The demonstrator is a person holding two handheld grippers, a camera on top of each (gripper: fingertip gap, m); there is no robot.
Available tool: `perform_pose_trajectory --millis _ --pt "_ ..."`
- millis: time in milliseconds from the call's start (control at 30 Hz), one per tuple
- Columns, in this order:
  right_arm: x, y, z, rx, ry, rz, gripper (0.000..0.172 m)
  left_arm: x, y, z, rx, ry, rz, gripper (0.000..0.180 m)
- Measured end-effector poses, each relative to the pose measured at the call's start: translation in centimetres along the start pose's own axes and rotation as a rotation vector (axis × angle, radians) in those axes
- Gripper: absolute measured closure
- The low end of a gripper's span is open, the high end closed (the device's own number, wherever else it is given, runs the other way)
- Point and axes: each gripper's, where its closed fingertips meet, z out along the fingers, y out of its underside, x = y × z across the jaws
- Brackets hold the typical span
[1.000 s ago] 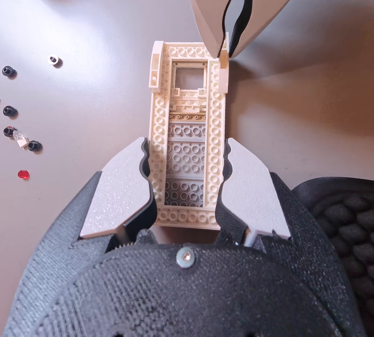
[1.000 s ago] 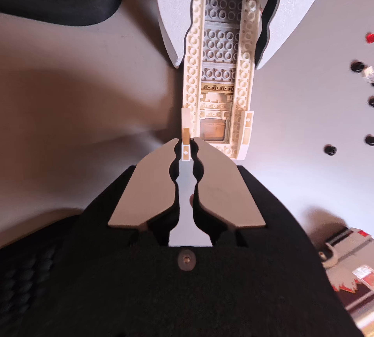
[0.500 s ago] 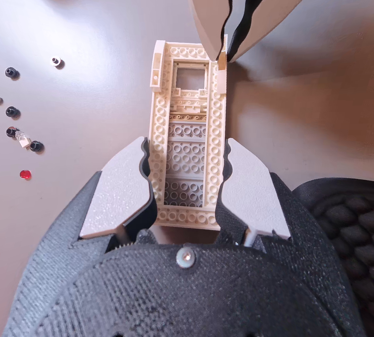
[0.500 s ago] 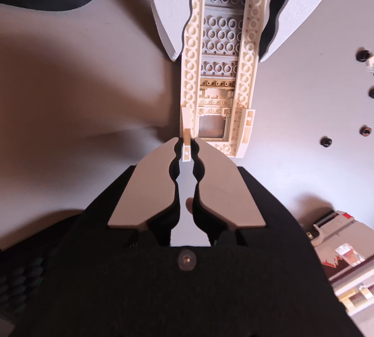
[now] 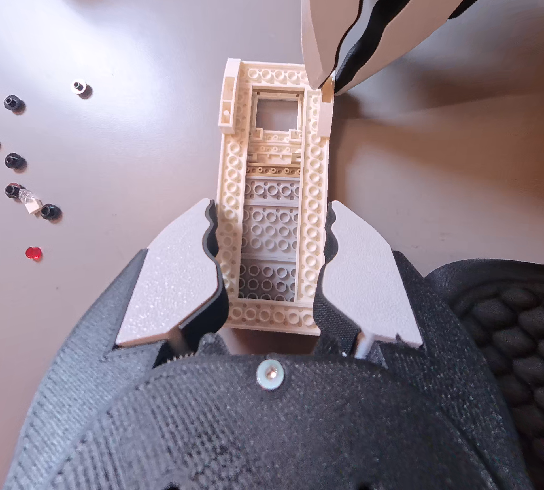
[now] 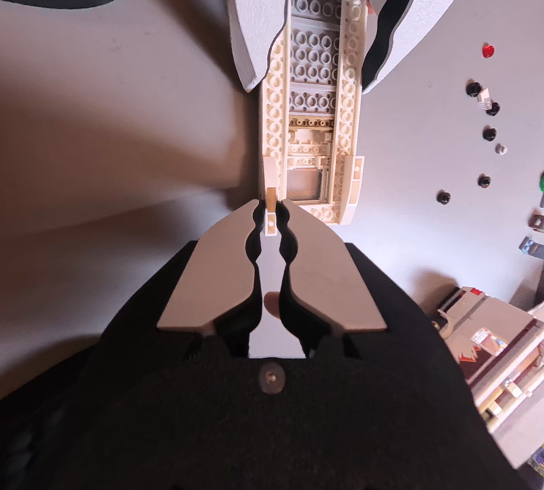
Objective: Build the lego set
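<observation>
Claw, left [image 5: 272,243]: spread wide, pads clamped on both long sides of the cream-white, upside-down brick-built plastic hull [image 5: 273,211] above the grey bench [image 5: 147,64].
Claw, right [image 6: 271,218]: nearly together, pinching a narrow cream-white curved brick [image 6: 270,220] at the hull's far corner.
Hidden: the hull's near end is cut off behind the left claw's body; a multicoloured brick model [image 6: 500,358] runs past the frame edge.

No readable text, labels, brands, numbers or signs anywhere: none on the brick model [image 5: 272,211], the small loose pieces [image 5: 29,202] or the counter [image 5: 147,34]
</observation>
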Motion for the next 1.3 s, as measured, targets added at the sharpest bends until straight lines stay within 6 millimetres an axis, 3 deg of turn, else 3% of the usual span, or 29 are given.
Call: perform_pose_trajectory --millis 233,267,333,400,533,633,700,767,900,1000,1067,1167,1233,1300 --pt "0.2 -0.4 -0.1 0.089 -0.015 0.029 0.164 -0.1 0.1 -0.1 0.001 0.007 0.006 0.109" --pt "0.4 -0.5 -0.4 0.132 -0.003 0.049 0.159 -0.1 0.1 -0.1 0.005 0.013 -0.004 0.109" --pt "0.9 -0.3 -1.6 0.225 0.042 0.06 0.131 0.0 0.0 -0.1 0.011 0.018 -0.009 0.109" --pt "0.7 -0.1 -2.5 0.308 0.118 0.01 0.128 0.0 0.0 -0.2 0.013 0.035 -0.033 0.109" --pt "1.2 0.0 -1.8 0.334 0.379 -0.233 0.128 0.0 -0.2 -0.2 0.02 0.124 -0.1 0.109" --pt "1.5 -0.3 -0.2 0.348 0.369 -0.315 0.129 0.2 -0.5 -0.4 0.034 0.222 -0.167 0.109" --pt "1.7 -0.6 0.1 0.355 0.401 -0.394 0.147 0.4 -0.8 -0.6 0.053 0.289 -0.206 0.109" --pt "1.7 -1.0 0.1 0.371 0.377 -0.4 0.148 0.5 -0.6 -0.8 0.052 0.315 -0.206 0.109" --pt "1.6 -1.3 -0.5 0.439 0.202 -0.255 0.149 -0.6 -2.3 -2.5 0.153 0.155 -0.139 0.106" --pt "1.7 -1.9 -1.6 0.506 0.047 -0.116 0.149 1.0 -4.9 -4.0 0.222 -0.012 0.056 0.124" --pt "1.5 -2.2 -2.2 0.53 -0.043 -0.062 0.149 2.1 -5.7 -3.0 0.169 -0.125 0.179 0.132" --pt "1.1 -2.4 -2.5 0.539 -0.123 -0.028 0.149 1.9 -6.6 -1.7 0.098 -0.286 0.326 0.148" --pt "1.1 -2.3 -2.5 0.538 -0.141 0.001 0.149 2.1 -6.9 -1.3 0.082 -0.304 0.367 0.16" --pt "1.0 -2.1 -2.5 0.537 -0.149 0.021 0.149 2.1 -7.1 -1.2 0.08 -0.327 0.377 0.16"
